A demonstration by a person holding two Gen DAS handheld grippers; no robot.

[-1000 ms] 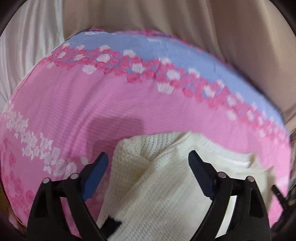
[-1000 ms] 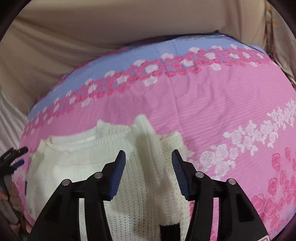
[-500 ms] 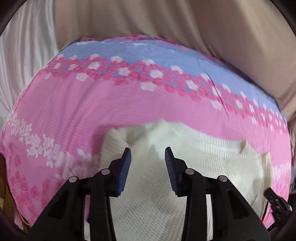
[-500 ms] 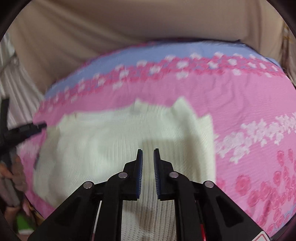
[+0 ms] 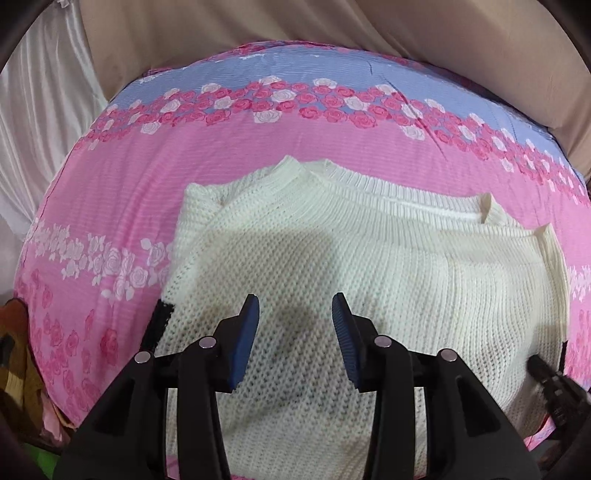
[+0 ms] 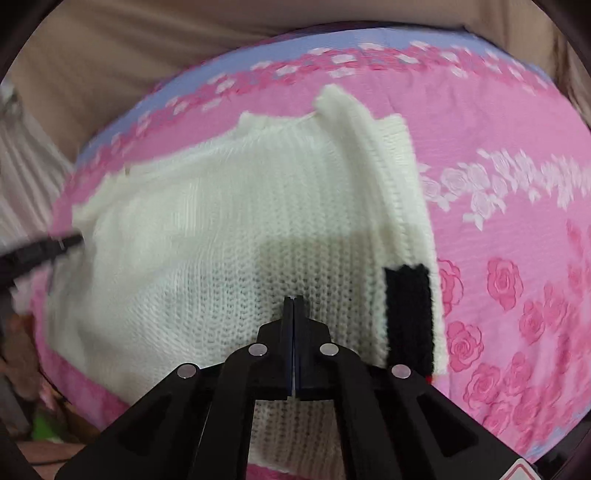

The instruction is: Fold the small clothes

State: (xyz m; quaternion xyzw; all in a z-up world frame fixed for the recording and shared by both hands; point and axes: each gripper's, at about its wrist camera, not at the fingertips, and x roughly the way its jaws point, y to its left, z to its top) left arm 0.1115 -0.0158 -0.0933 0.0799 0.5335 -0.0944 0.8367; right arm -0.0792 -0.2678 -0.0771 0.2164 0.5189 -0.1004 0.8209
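Note:
A cream knit sweater (image 5: 351, 258) lies flat on a pink floral bedspread (image 5: 229, 147), collar at the far side, both sleeves folded in over the body. A black cuff (image 5: 158, 325) shows at its left edge. My left gripper (image 5: 295, 314) is open and empty, hovering above the sweater's lower middle. In the right wrist view the sweater (image 6: 221, 229) fills the middle, with a folded sleeve and black cuff (image 6: 408, 314) at its right. My right gripper (image 6: 294, 301) is shut and empty above the sweater's lower part.
Beige fabric (image 5: 332, 26) and white pleated cloth (image 5: 33, 118) border the bedspread's far and left sides. The right gripper's tip (image 5: 554, 380) shows at the left wrist view's right edge; the left gripper's tip (image 6: 44, 251) shows at the right wrist view's left edge.
Both grippers have let go of the sleeves and pulled back over the sweater body. The right gripper has closed fully. The left narrowed, then opened slightly. Both sleeves now lie folded inward.

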